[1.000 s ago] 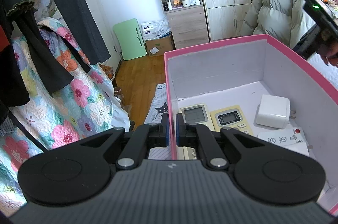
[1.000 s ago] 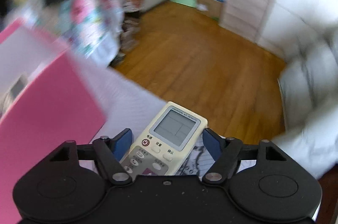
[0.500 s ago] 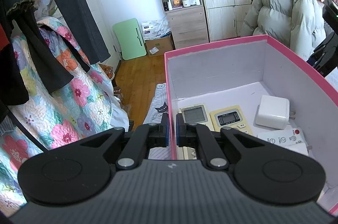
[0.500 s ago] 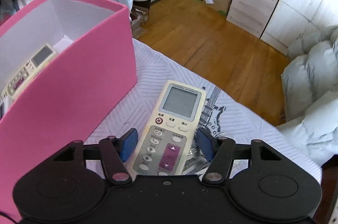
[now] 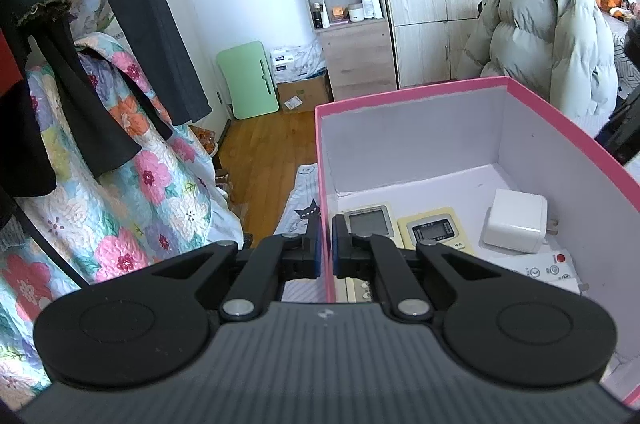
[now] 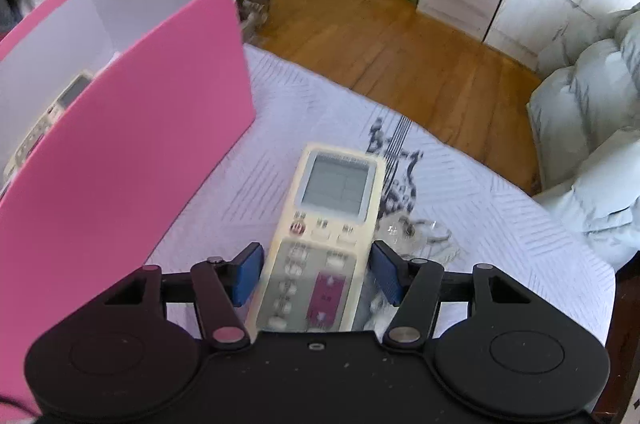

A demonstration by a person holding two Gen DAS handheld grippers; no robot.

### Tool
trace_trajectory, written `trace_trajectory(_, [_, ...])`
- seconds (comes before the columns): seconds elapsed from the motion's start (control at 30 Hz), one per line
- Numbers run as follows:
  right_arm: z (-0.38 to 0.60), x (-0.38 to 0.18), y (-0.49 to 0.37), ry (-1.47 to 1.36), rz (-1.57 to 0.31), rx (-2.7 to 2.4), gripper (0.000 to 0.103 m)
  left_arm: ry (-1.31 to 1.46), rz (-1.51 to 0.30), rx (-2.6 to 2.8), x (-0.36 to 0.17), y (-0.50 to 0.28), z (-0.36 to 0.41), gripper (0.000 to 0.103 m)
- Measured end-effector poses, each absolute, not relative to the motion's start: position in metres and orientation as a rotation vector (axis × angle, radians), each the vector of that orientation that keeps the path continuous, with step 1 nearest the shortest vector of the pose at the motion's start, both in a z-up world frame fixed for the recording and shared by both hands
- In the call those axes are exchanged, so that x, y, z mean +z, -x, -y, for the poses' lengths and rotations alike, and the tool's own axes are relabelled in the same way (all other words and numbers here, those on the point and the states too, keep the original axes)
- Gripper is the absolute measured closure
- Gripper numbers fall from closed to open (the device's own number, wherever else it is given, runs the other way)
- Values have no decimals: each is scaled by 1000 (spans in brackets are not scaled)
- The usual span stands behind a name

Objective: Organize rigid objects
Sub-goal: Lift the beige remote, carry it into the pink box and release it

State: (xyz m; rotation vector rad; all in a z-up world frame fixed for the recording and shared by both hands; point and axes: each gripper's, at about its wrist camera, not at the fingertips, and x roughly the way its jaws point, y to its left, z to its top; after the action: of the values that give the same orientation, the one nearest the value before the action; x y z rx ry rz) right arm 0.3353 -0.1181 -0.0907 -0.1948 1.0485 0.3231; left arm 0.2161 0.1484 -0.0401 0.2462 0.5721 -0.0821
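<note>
Seemingly, right tongs (image 6: 316,274) grip the remote (image 6: 326,240) loosely.

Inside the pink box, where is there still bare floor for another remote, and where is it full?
Bare floor in the pink box runs along the back wall, behind the grey-screen remote, the yellow remote and the white charger. The near half is crowded: those three plus a white remote in the near right corner.

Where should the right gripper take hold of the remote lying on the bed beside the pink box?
Grip the remote across its narrow width at the button half, coming down from above. It lies flat, face up, and its long straight edges already run between the open right gripper's fingers, likely seating the pads squarely.
</note>
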Motion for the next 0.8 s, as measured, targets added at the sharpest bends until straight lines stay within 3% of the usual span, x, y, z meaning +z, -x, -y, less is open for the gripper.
trace_trajectory(0.07, [123, -91, -338, 155, -1013, 282, 42, -247, -564, -75, -40, -216, -148, 99])
trace_trajectory(0.3, [136, -72, -309, 118, -901, 253, 43, -178, -562, -90, -39, -215, -157, 100])
trace_trajectory(0.8, [111, 28, -228, 222, -512, 310, 45, -199, -562, -87, -41, -218, -157, 100])
